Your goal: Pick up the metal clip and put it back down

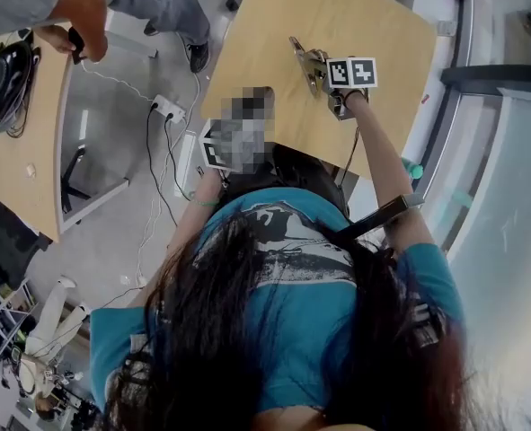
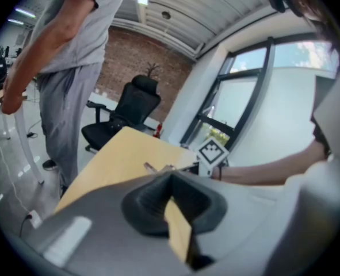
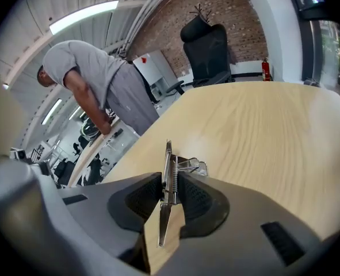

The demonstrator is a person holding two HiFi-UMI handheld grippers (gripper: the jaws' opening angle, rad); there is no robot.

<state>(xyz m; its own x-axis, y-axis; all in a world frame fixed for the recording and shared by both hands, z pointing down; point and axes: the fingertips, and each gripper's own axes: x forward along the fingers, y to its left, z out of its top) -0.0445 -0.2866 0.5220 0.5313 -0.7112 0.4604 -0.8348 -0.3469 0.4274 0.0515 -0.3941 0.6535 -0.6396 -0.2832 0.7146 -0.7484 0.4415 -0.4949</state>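
Overhead, the right gripper (image 1: 317,70) holds the metal clip (image 1: 303,61) above the wooden table (image 1: 373,16) at one o'clock. The left gripper (image 1: 216,151) sits at eleven o'clock by the table's near edge. Seen from the left gripper view, its jaws are together and empty, with the clip at twelve o'clock beyond them. Seen from the right gripper view, the pads clamp the clip on edge, its wire handle poking toward one o'clock.

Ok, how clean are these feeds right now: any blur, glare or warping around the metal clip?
Right gripper view: metal clip sharp in the right claw, table edge bowed by the wide lens, ceiling light blown out. Left gripper view: soft throughout, bright window washed out at right. Head view: evenly lit, clip small but clear.
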